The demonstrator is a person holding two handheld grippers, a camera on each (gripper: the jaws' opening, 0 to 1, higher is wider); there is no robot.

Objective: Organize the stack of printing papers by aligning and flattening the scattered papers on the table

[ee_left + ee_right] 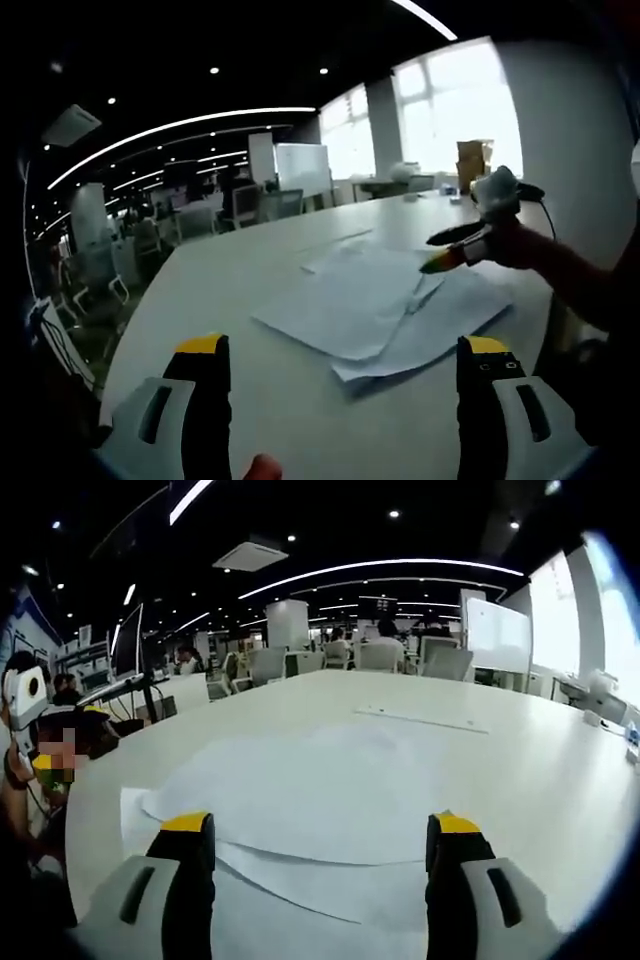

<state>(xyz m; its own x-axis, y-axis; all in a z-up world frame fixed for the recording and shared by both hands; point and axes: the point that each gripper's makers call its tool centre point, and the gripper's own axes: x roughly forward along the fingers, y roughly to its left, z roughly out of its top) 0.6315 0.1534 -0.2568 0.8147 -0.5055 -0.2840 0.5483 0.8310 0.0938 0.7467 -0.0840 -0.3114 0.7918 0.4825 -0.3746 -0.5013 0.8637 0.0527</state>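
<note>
Your left gripper (340, 372) hovers with its jaws spread wide over the white table (230, 270), and the scattered papers (385, 305) lie fanned just ahead of it. Your right gripper (315, 848), also spread apart and holding nothing, sits low over the same sheets (overlapping, edges askew). Behind the table you have an open office with chairs (380, 656), curved ceiling lights (180, 125) and bright windows (455, 110).

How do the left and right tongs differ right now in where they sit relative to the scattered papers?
The left tongs hang open short of the papers, with bare table between their tips; the right tongs hang open directly over the papers, sheets spanning the gap. Seen in the left gripper view, the right tongs reach in from the far side, tips near the pile's edge. Both are yellow-tipped, open, and holding nothing.
</note>
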